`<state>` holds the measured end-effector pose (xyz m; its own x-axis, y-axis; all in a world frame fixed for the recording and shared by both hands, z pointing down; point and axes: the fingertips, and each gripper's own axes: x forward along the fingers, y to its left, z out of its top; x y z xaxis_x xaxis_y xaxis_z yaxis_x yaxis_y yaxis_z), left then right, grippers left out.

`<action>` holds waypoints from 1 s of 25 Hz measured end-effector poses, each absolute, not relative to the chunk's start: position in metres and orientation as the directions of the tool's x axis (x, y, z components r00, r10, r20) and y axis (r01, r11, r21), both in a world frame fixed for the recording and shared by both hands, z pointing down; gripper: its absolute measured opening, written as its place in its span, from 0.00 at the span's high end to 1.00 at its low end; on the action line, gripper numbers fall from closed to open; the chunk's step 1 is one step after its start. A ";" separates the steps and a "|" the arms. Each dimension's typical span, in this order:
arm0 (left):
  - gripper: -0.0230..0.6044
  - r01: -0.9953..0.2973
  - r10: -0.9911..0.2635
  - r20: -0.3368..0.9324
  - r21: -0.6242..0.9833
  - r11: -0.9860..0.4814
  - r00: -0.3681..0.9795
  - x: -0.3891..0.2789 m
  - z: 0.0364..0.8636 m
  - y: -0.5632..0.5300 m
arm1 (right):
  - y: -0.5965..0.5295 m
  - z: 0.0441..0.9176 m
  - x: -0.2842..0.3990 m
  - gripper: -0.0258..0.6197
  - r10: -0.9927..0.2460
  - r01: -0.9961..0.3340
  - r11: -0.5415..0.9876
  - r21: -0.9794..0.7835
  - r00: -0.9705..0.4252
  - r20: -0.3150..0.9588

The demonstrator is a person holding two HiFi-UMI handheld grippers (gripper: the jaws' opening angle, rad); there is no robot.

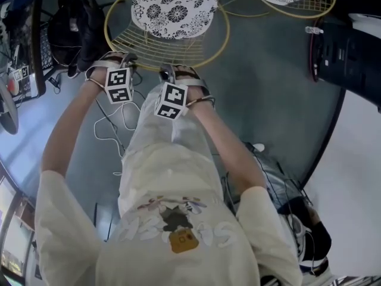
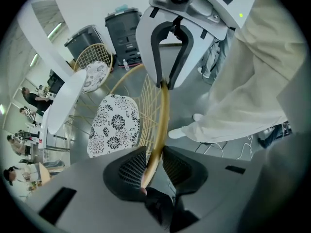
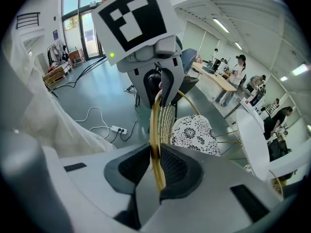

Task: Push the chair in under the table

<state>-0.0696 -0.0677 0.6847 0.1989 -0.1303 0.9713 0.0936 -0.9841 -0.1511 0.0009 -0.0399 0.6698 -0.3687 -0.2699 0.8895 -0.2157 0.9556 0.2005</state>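
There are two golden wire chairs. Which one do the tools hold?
The nearer chair: the left tool and the right tool both clamp its top rim. The other chair stands farther off, at the head view's top right, untouched.

Open-plan office: ppl (image 3: 239, 64) at long desk (image 3: 216, 79), ceiling strip lights (image 3: 221, 25), big windows (image 3: 73, 13).

The gold chair rim (image 3: 154, 125) is seen running between the jaws of the right gripper (image 3: 155, 166) and appears to be pinched by its dark pads. Farther along, the left gripper (image 3: 159, 95) is set on the same rim. A flower-patterned cushion (image 3: 194, 132) is shown beyond, near a white table (image 3: 255, 140).
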 end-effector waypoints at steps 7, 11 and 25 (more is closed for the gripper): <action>0.80 -0.010 -0.193 0.958 -0.196 -0.981 0.212 -0.070 0.657 -0.061 | -0.037 0.639 0.021 0.88 -0.295 -0.378 0.916 0.131 -0.415 0.861; 0.80 -0.189 -0.246 0.929 -0.199 -0.962 0.277 -0.062 0.616 -0.059 | -0.041 0.612 0.047 0.88 -0.410 -0.504 0.844 0.183 -0.387 0.826; 0.84 -0.772 -0.608 0.636 -0.031 -0.635 0.475 0.007 0.399 0.089 | 0.101 0.435 0.114 0.94 -0.713 -0.826 0.564 0.021 -0.473 0.518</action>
